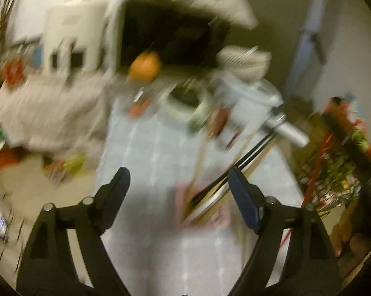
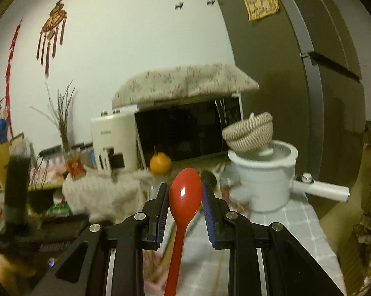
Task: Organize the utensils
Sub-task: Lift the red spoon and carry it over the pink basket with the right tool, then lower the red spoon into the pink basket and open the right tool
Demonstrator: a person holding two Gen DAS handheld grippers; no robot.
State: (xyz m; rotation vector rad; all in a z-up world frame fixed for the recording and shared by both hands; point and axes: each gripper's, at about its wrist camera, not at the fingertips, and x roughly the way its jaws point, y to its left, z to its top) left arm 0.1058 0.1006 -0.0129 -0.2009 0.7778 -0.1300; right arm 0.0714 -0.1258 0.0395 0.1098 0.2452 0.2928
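Meanwhile, a spoon is lifted and one claw stands empty.

Right gripper (image 2: 185,204) pinches the red spoon (image 2: 185,194) at centre frame; left gripper (image 1: 179,185) gapes with nothing between its pads above the chopsticks (image 1: 237,170) on the pink holder (image 1: 183,192) (blurred). Better to carry the spoon steadily and lower it bowl-up beside them.

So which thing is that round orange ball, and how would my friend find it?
Start at the big black microwave under the flowered cloth. Look at the counter just below its door, left of the white pot with the long handle. The orange fruit sits there, the only round, bright orange thing among white appliances.
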